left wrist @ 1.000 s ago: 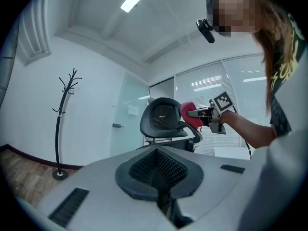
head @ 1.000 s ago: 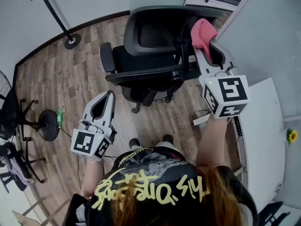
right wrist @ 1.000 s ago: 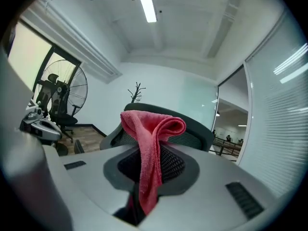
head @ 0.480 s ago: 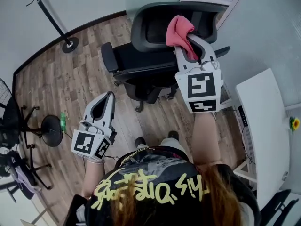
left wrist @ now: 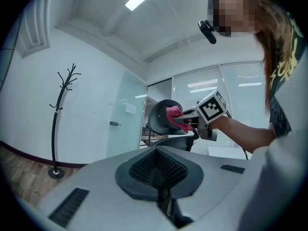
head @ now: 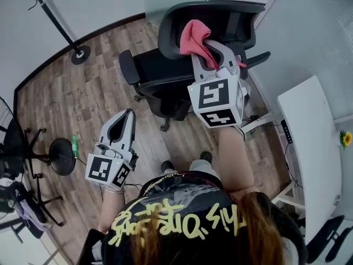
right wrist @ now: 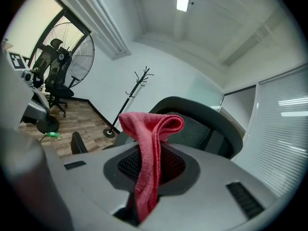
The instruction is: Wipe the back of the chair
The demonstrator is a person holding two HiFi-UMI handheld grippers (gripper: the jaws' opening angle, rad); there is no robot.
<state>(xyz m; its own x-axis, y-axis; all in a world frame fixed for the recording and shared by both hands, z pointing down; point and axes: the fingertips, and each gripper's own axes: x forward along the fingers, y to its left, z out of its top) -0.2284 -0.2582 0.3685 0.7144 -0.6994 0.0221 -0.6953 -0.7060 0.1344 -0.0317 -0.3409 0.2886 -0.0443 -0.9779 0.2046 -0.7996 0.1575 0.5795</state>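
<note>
A black office chair [head: 165, 73] stands ahead of me, its curved mesh back [head: 231, 24] at the far side. My right gripper [head: 205, 51] is raised over the chair and shut on a pink-red cloth [head: 194, 38], which rests against the inner face of the back. In the right gripper view the cloth [right wrist: 149, 148] hangs folded between the jaws, with the chair back [right wrist: 204, 124] right behind it. My left gripper [head: 124, 120] hangs low at my left side over the floor, shut and empty. The left gripper view shows the chair [left wrist: 161, 117] and the cloth [left wrist: 174, 115] far off.
A coat stand [head: 81, 53] has its base at the back left. A floor fan [head: 60, 156] and another chair's legs stand at the left. A white desk [head: 314, 148] runs along the right. A green item [head: 74, 143] lies on the wood floor.
My right gripper has carried the cloth leftward along the chair back, from its right end toward the middle. The left gripper has stayed put.
</note>
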